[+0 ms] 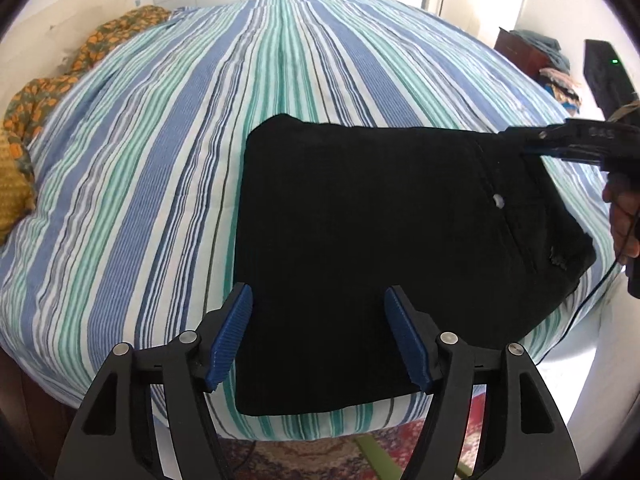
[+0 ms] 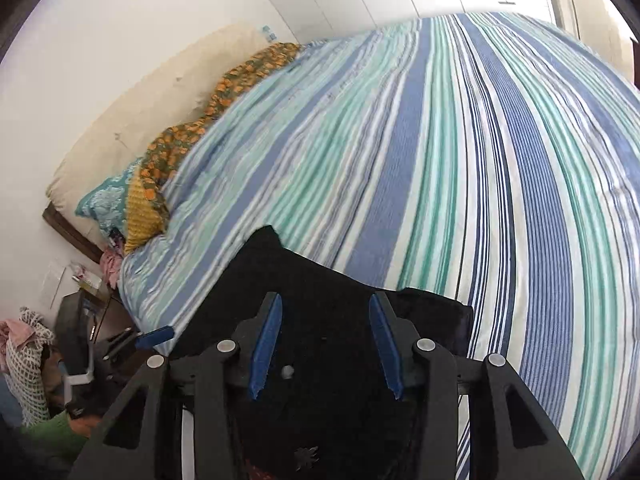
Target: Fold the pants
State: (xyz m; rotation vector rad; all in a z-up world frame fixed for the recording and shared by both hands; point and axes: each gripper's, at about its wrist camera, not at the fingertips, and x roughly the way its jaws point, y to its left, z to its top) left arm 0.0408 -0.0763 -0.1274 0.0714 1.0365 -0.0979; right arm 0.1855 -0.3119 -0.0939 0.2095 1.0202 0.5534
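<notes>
The black folded pants [image 1: 380,248] are basically a dark blob on camera, so seams and folds are hard to read; only a small white button [image 1: 498,200] stands out. They sit on the blue, teal and white striped bedsheet [image 1: 160,160], near the bed edge at 6 o'clock in the left wrist view. The left gripper [image 1: 318,332] hovers over them with jaws spread wide, holding nothing. The right gripper [image 2: 325,344] pokes in at 3 o'clock, cut off by the frame; its own view shows the jaws apart over the fabric. Orange floral cloth [image 1: 60,92] is bunched at 10 o'clock.
</notes>
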